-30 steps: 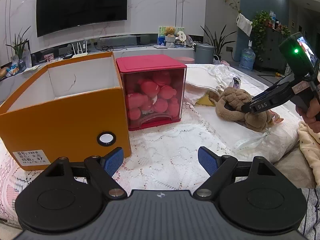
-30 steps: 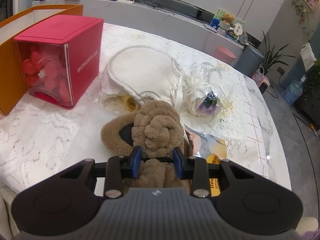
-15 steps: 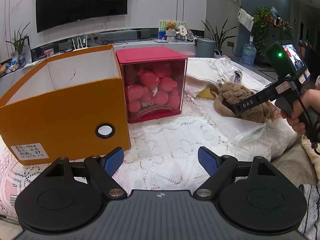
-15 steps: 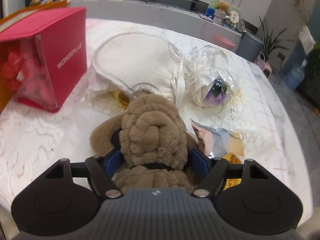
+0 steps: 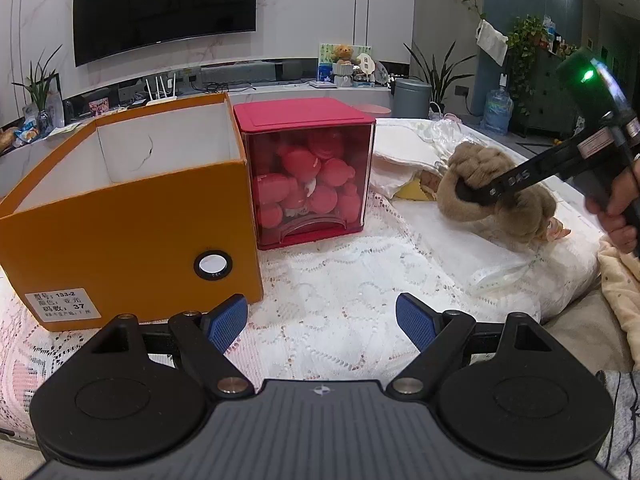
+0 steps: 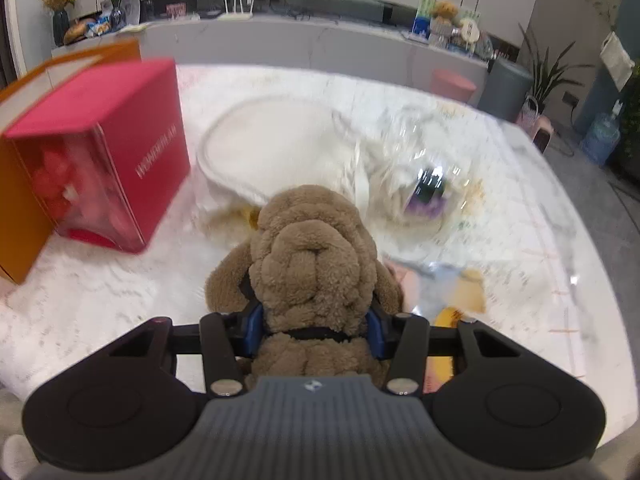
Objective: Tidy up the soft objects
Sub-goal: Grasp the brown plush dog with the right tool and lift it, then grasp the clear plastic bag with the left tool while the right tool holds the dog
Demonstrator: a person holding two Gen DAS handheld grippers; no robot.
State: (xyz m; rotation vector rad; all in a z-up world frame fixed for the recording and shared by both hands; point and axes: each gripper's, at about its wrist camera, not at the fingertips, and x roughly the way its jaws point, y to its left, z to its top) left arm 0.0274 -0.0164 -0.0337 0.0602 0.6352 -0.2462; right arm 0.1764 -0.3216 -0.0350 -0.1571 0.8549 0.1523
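A brown plush dog point(image 6: 312, 248) sits between the fingers of my right gripper point(image 6: 316, 328). The jaws are closing, and the blue pads press into both sides of its neck. In the left wrist view the plush dog point(image 5: 480, 168) rests on a white pillow at the right, with the right gripper point(image 5: 464, 194) clamped across it. An open orange box point(image 5: 120, 220) with nothing visible inside stands at the left. Beside it is a red box point(image 5: 304, 120) with a clear front, full of red soft balls. My left gripper point(image 5: 320, 320) hangs open over the lace cloth, holding nothing.
A white round cushion point(image 6: 272, 140) and a clear crinkly wrapped bundle point(image 6: 424, 184) lie behind the dog. Flat packets point(image 6: 452, 292) lie to its right. A hand point(image 5: 616, 208) holds the right gripper. A cream cloth point(image 5: 620, 280) lies at the right edge. Lace cloth point(image 5: 340, 272) covers the table.
The right gripper let go of a narrow pinch on the dog, opened wide around it, then closed on its neck. The dog's head now stands higher. The left gripper kept still.
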